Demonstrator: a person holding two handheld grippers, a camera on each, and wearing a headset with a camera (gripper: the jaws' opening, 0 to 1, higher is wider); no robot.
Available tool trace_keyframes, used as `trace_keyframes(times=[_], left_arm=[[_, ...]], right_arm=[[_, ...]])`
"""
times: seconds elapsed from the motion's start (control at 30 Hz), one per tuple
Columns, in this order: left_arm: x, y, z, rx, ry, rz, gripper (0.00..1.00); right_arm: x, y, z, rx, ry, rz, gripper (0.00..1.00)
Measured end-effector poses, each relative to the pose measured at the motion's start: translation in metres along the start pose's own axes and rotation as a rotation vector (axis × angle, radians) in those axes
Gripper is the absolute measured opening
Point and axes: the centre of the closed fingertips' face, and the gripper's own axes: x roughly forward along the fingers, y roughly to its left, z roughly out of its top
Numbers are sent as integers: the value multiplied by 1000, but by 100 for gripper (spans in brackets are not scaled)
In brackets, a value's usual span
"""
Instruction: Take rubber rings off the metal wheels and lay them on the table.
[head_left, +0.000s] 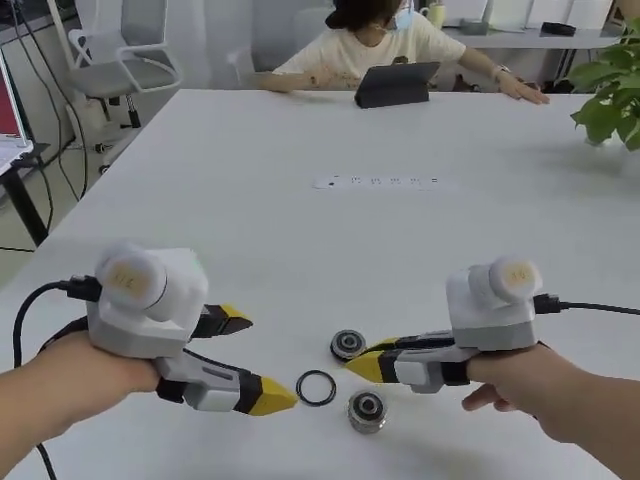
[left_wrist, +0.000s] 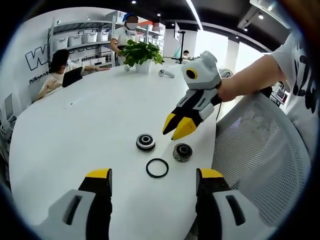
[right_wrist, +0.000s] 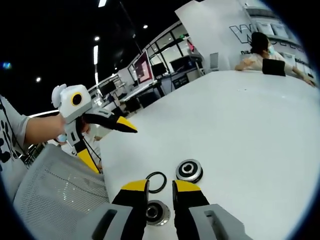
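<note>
Nearest us, the left gripper (head_left: 255, 358) stands released, jaws wide and grasping nothing. Its lower tip is just beside the loose rubber ring (head_left: 316, 388), which lies flat on the table (head_left: 250, 200). The right gripper (head_left: 360, 366) has its jaws drawn to a narrow gap, also empty, with its tips near the two metal wheels. The near wheel (head_left: 367, 411) looks bare to us. The far wheel (head_left: 348, 345) seems to wear its dark ring still, so we judge one ring done. The next move calls for steadying that wheel while the other gripper peels. The left gripper view shows the right gripper's tips lifted clear of both wheels, which the head view leaves unclear. Beyond lies a power strip (head_left: 375, 182).
</note>
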Motion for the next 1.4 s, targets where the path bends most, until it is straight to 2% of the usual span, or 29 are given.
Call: trace_keyframes(times=[0.4, 0.6, 0.77, 1.03, 1.3, 1.4], left_arm=[[16, 5, 10, 30, 4, -23, 62], [25, 9, 21, 56, -15, -36, 58], [34, 9, 27, 68, -13, -44, 55], [47, 9, 25, 93, 13, -61, 54], [55, 16, 22, 85, 23, -64, 52], [58, 15, 22, 86, 27, -67, 51]], right_arm=[[-16, -16, 6, -24, -23, -44, 18], [-19, -25, 5, -67, -12, -63, 19], [-21, -31, 1, -93, 3, -71, 19], [-20, -38, -5, -119, 22, -74, 20], [-19, -44, -9, -133, 33, -78, 21], [-18, -47, -9, -136, 34, -79, 21]])
